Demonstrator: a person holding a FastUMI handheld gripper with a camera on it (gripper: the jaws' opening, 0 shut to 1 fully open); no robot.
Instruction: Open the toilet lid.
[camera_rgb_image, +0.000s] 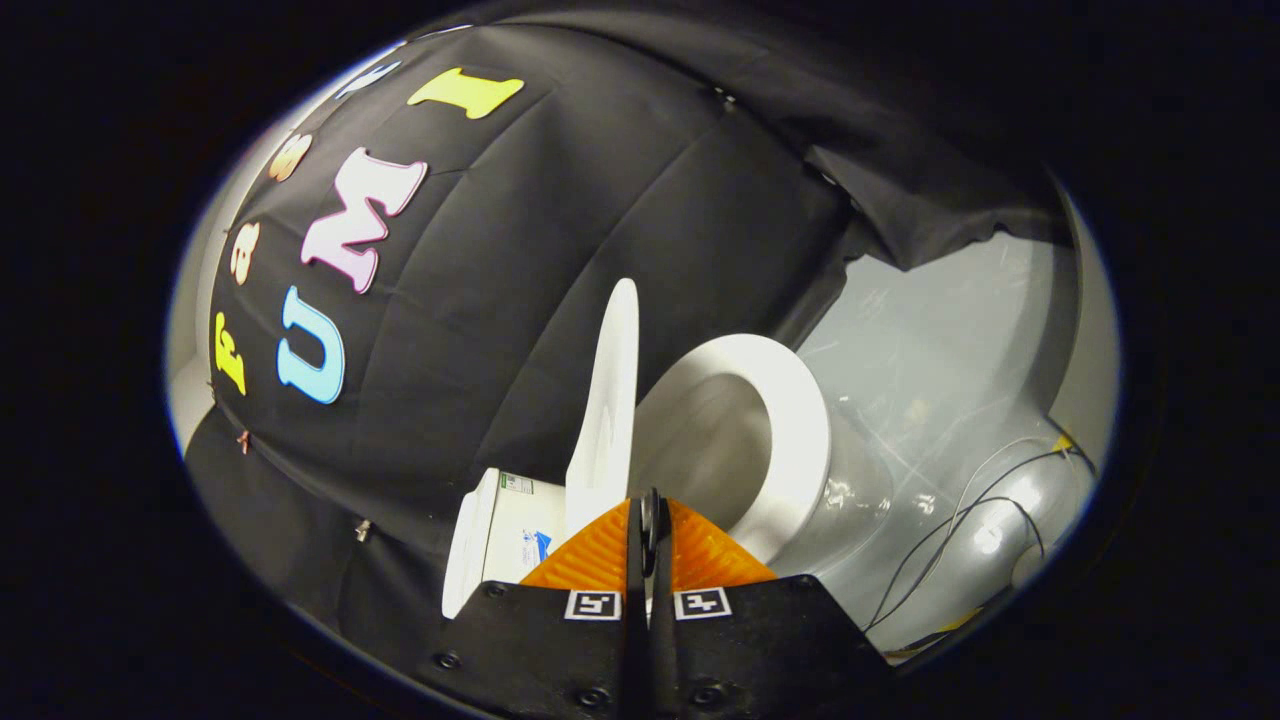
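Note:
The white toilet lid (612, 400) stands raised, seen edge-on, just ahead of my fingers and slightly to their left. To its right lies the white seat ring (795, 430) with the bowl (715, 450) exposed inside it. The white tank (495, 535) sits behind the lid, against the black cloth wall. My gripper (649, 508) is shut, its fingers pressed together with nothing between them. The fingertips sit close to the lid's lower end; whether they touch it cannot be told.
Black cloth wall (520, 260) hangs behind the toilet. A glossy grey floor (940, 370) spreads beyond the seat, with thin black cables (960, 530) running across it beside the bowl's base.

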